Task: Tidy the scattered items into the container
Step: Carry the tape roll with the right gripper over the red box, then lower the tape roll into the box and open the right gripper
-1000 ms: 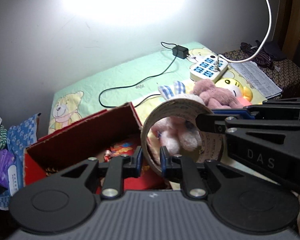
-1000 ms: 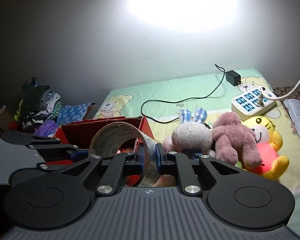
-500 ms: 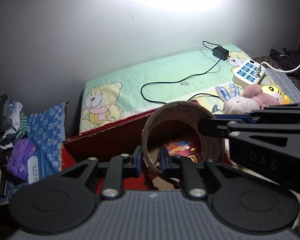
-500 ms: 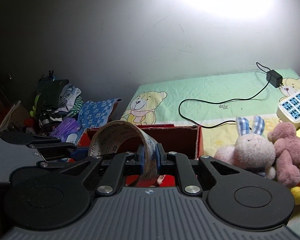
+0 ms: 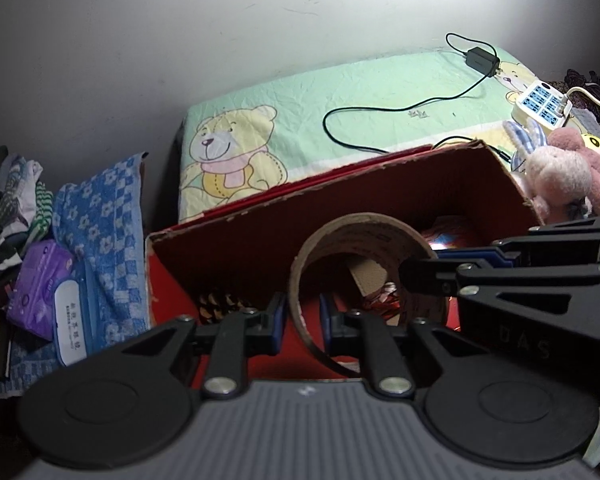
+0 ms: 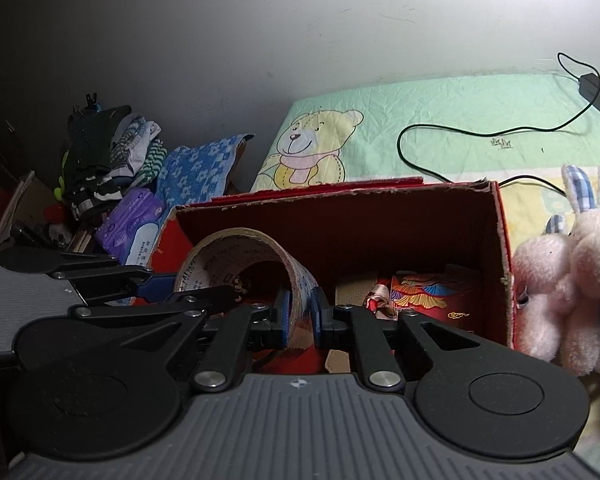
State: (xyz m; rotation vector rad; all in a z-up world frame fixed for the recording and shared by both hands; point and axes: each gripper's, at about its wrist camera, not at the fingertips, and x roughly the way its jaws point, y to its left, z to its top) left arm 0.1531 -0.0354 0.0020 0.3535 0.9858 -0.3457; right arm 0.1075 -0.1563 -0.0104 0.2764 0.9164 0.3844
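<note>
A brown tape roll [image 5: 360,226] hangs over the open red cardboard box [image 5: 340,196], partly below its rim. My left gripper [image 5: 303,318] is shut on the roll's left wall. My right gripper [image 6: 300,314] is shut on the opposite wall of the same tape roll [image 6: 236,248]. In the left wrist view the right gripper [image 5: 420,276] reaches in from the right. The left gripper [image 6: 156,280] enters the right wrist view from the left. Inside the red box [image 6: 340,196] lie colourful packets [image 6: 424,292]. Plush toys [image 6: 560,280] sit just right of the box.
The box stands on a green bear-print sheet [image 5: 340,108] against a grey wall. A black charger [image 5: 482,60] with its cable and a white power strip [image 5: 542,104] lie at the back right. Folded cloths [image 5: 96,216] and a purple pack [image 5: 44,284] are piled to the left.
Both grippers have carried the tape roll to the left, from in front of the plush toys to over the red box, and lower into its opening. Both grips are unchanged.
</note>
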